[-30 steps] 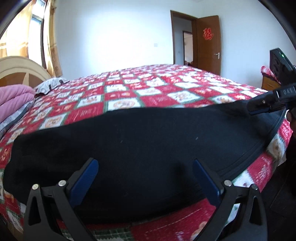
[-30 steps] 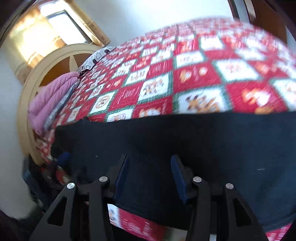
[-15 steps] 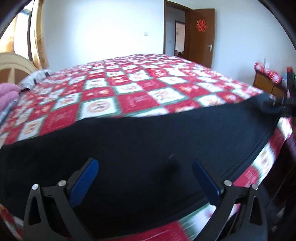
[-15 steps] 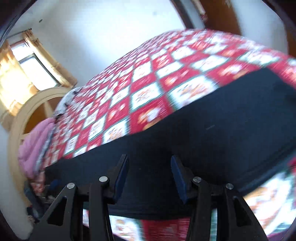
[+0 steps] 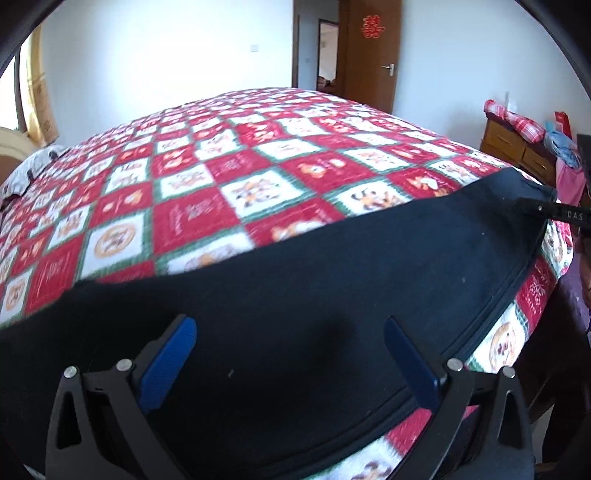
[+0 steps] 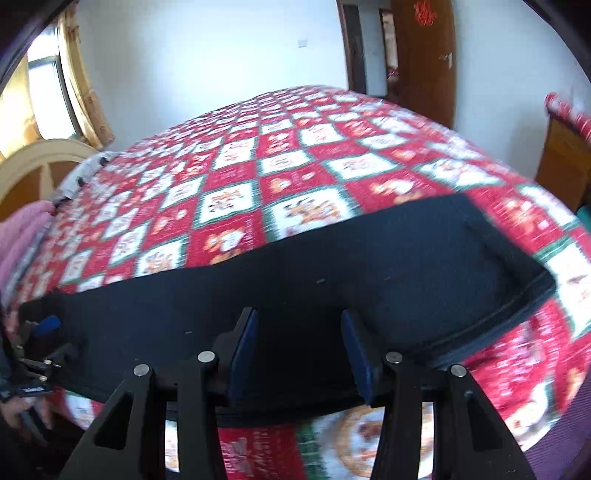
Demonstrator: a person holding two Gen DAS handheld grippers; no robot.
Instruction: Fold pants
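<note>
quilt bed | pants flat, ends cut off | L grip + R grip open

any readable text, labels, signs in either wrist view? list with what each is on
"DAS": white letters on the right gripper body at the left view's right edge, cut off by the frame.
Red ornament on the brown door: looks like a Chinese character, too small to be sure.
Quilt squares: white marks on red patches, too blurred to read.
Black pants: no text visible.

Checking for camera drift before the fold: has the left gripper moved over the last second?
Yes. The left gripper swung rightward: the door slid toward mid-frame, and the pink bedding at the left edge left view.
</note>
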